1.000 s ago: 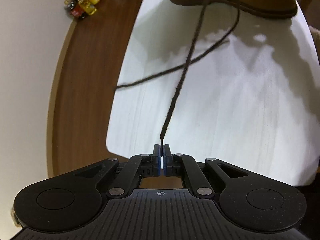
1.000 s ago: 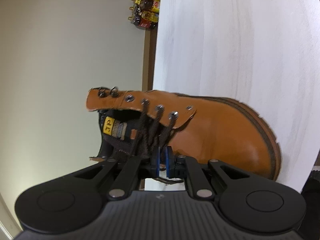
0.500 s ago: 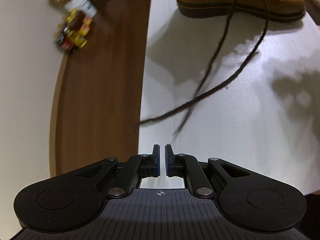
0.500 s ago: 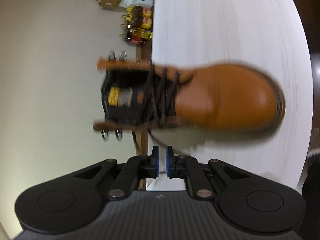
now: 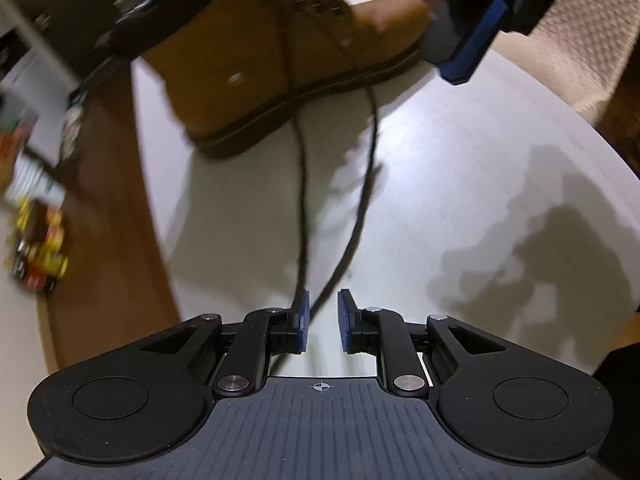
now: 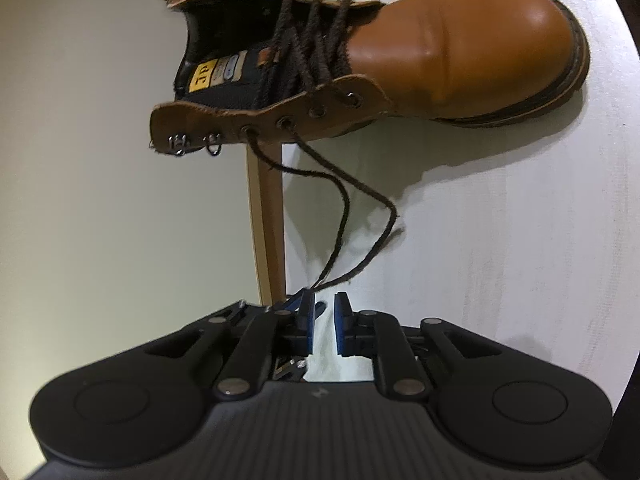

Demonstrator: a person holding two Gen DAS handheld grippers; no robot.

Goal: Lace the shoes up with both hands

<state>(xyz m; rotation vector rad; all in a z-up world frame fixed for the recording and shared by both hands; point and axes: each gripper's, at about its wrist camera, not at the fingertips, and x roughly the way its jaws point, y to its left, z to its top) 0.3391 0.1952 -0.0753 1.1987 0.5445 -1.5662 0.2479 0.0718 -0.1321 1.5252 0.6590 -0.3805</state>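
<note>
While its blue pads have just been spreading apart, the left gripper [image 5: 322, 322] pinches nothing; two dark lace ends [image 5: 362, 208] trail loosely past its tips. The right gripper [image 6: 322, 322], also just opened, holds nothing. The tan boot [image 6: 440, 52] lies beyond on the white table [image 6: 500, 260].

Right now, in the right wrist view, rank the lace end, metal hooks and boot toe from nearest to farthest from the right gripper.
1. Lace end, just ahead of the right gripper.
2. Metal hooks, upper left on the boot's near flap.
3. Boot toe, far upper right on the table.

Left gripper [image 5: 323, 322], right gripper [image 6: 322, 324]: fingers just parted.
</note>
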